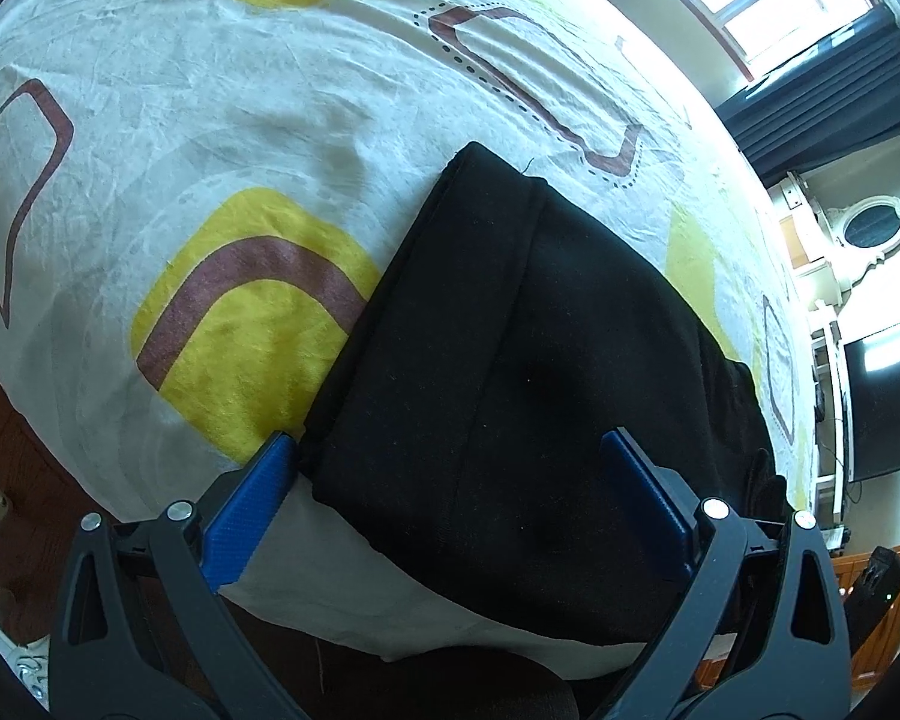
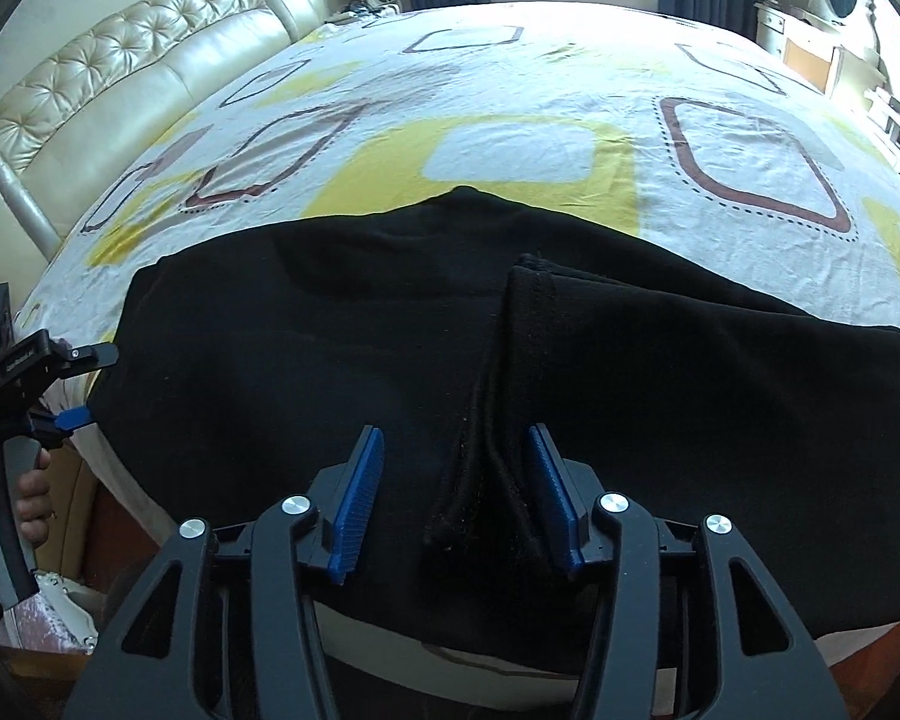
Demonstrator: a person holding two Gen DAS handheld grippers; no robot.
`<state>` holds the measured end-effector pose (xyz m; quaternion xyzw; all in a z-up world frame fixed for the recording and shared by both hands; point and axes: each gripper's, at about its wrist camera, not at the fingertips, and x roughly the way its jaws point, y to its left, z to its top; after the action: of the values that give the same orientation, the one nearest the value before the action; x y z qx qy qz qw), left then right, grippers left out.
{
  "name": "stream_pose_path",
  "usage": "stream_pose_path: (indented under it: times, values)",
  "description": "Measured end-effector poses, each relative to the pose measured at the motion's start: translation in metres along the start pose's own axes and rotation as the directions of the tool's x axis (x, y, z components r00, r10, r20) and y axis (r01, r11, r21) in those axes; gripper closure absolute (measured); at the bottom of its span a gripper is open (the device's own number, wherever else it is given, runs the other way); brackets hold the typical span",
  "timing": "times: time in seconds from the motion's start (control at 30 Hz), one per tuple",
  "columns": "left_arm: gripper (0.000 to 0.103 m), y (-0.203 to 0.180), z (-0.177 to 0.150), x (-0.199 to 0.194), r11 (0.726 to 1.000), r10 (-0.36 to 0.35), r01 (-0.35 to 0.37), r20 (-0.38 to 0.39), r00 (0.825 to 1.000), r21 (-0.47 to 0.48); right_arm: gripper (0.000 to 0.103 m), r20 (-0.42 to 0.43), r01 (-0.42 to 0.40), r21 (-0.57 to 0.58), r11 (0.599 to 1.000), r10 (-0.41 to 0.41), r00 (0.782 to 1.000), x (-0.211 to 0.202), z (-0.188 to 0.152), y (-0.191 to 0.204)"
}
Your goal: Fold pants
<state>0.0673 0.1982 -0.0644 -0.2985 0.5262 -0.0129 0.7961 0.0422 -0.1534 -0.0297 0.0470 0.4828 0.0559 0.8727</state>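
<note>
Patterned bedsheet (image 2: pixel 510 156), black pants (image 2: pixel 390 348), both tongs (image 1: pixel 450 462) (image 2: pixel 456 456) agape, seemingly empty.

no readable text, number or sign is found in either view. a small pale marking is seen on the black clamp block (image 2: pixel 24 363) of the left tongs at the left edge of the right wrist view (it looks like a printed brand word), but the letters are too small and blurred to be made out. the bedsheet (image 1: pixel 222 120) is printed only with yellow and brown rounded squares and dotted outlines, with no lettering among them. nothing is written on the black pants (image 2: pixel 390 348).
</note>
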Motion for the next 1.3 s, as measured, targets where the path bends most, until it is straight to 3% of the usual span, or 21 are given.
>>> stream_pose_path:
  times: [0.1, 0.27, 0.5, 0.7, 0.87, 1.0, 1.3]
  values:
    - [0.003, 0.008, 0.004, -0.010, 0.999, -0.025, 0.026, 0.028, 0.999, -0.032, 0.046, 0.030, 0.000, -0.048, 0.999, 0.002, 1.000, -0.013, -0.002, 0.010]
    - [0.003, 0.020, 0.014, -0.019, 0.998, -0.057, 0.059, 0.071, 0.996, -0.023, 0.044, 0.027, -0.074, -0.033, 0.997, 0.075, 0.997, -0.035, -0.007, -0.006]
    - [0.003, 0.033, 0.020, -0.008, 0.987, -0.160, 0.160, 0.017, 0.987, 0.019, 0.043, 0.003, -0.089, -0.006, 0.996, 0.089, 0.996, -0.055, -0.029, -0.039]
    - [0.003, 0.030, 0.026, -0.010, 0.969, -0.247, 0.246, 0.028, 0.969, 0.033, 0.042, 0.013, -0.093, 0.017, 0.996, 0.092, 0.996, -0.050, -0.033, -0.054]
    - [0.003, 0.015, 0.035, -0.008, 0.962, -0.257, 0.253, 0.024, 0.966, 0.105, 0.042, 0.029, -0.087, 0.049, 0.995, 0.086, 0.996, -0.042, -0.029, -0.065]
    - [0.003, 0.018, 0.040, 0.009, 0.963, -0.259, 0.258, -0.005, 0.966, 0.072, 0.042, 0.027, -0.080, 0.088, 0.993, 0.078, 0.997, -0.039, -0.030, -0.074]
    - [0.003, 0.020, 0.046, 0.018, 0.920, -0.350, 0.358, -0.074, 0.934, 0.160, 0.041, 0.010, -0.081, 0.087, 0.993, 0.080, 0.997, -0.032, -0.034, -0.074]
